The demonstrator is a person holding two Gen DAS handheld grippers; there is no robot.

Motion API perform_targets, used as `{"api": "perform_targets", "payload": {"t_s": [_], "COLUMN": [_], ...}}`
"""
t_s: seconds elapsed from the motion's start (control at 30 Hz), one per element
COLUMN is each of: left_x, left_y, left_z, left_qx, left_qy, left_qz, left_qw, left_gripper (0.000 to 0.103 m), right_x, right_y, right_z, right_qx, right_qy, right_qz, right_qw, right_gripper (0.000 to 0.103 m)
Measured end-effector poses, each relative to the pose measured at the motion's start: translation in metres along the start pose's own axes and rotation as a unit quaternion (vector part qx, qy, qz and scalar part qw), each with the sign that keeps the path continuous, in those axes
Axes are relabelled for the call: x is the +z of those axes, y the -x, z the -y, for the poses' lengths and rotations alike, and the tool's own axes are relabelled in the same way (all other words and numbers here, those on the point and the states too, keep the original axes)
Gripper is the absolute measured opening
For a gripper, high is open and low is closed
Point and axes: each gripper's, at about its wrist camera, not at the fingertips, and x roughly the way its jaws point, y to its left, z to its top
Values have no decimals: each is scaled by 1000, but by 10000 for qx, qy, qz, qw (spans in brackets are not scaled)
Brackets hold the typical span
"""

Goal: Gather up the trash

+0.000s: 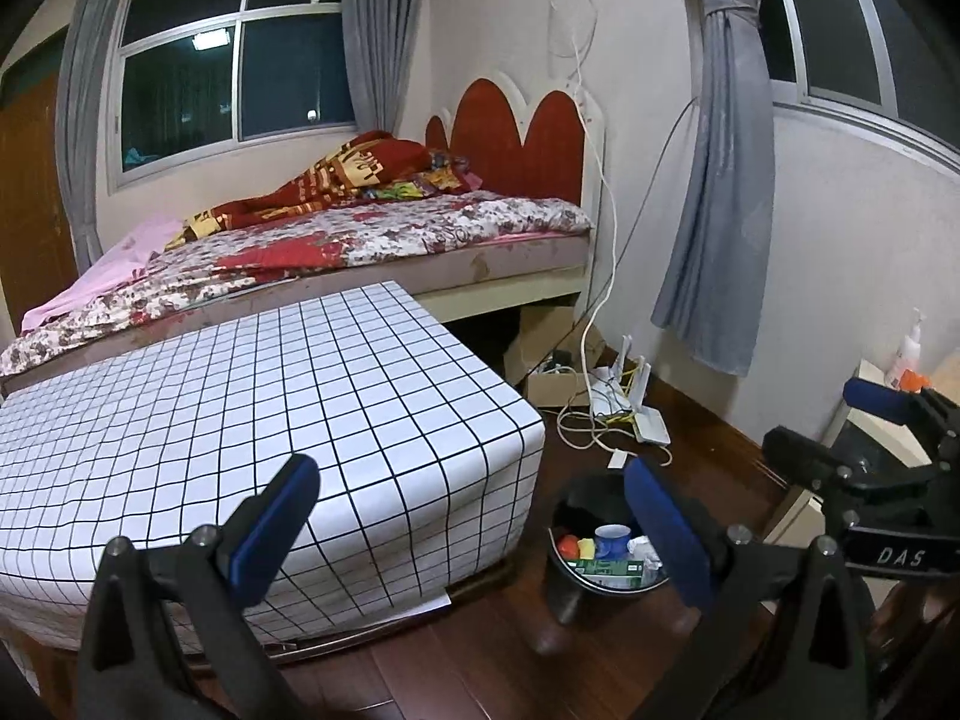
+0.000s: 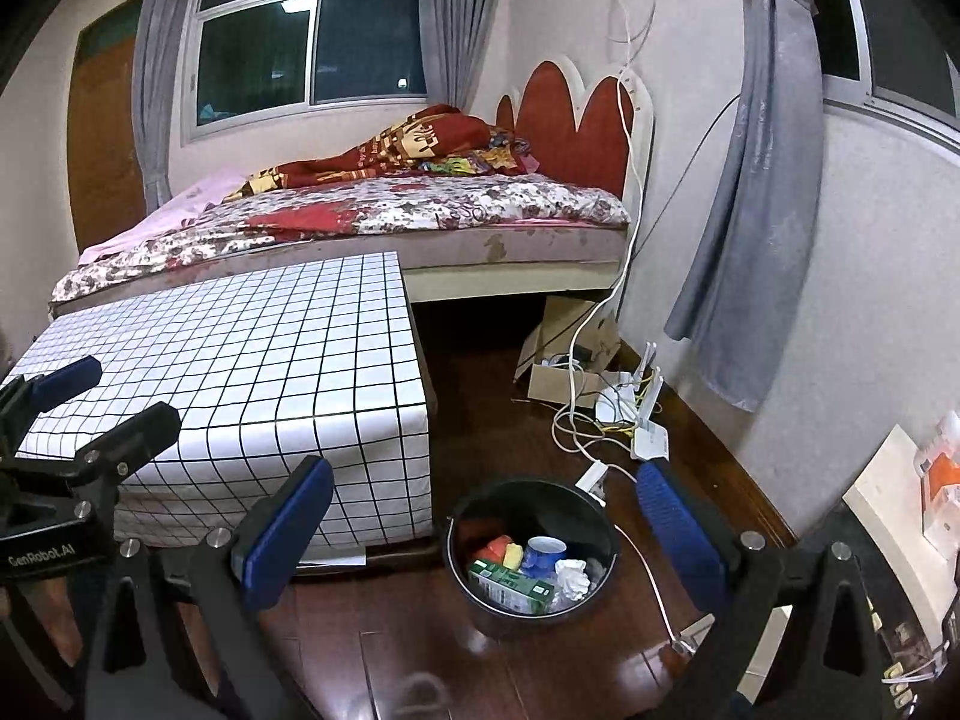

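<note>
Left gripper (image 1: 468, 516) and right gripper (image 2: 486, 516) both held above the dark wooden floor (image 2: 480, 396), jaws spread wide and gripping nothing. Black trash bin (image 2: 531, 612) standing on the floor just beside the corner of the grid-patterned counter (image 2: 252, 354), already loaded with a green carton (image 2: 510, 588), a blue-and-white cup (image 2: 545, 552), crumpled white paper (image 2: 573, 579) and red and yellow scraps. Behind, a bed (image 2: 420, 210) with floral sheets, and a white router (image 2: 648, 441) amid tangled cables near the wall.
</note>
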Motion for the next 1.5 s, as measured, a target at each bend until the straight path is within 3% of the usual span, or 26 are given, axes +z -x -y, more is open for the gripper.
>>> {"api": "perform_targets", "payload": {"t_s": [1.5], "left_x": [1], "left_y": [5], "left_z": [13], "left_qx": [-184], "left_qy": [-82], "left_qz": [-33], "left_qw": [9998], "left_gripper": [102], "right_x": [-1], "right_y": [10], "right_z": [9], "right_qx": [-55], "right_qy": [-148], "right_qz": [75], "right_qw": [9998], "right_gripper": [102]}}
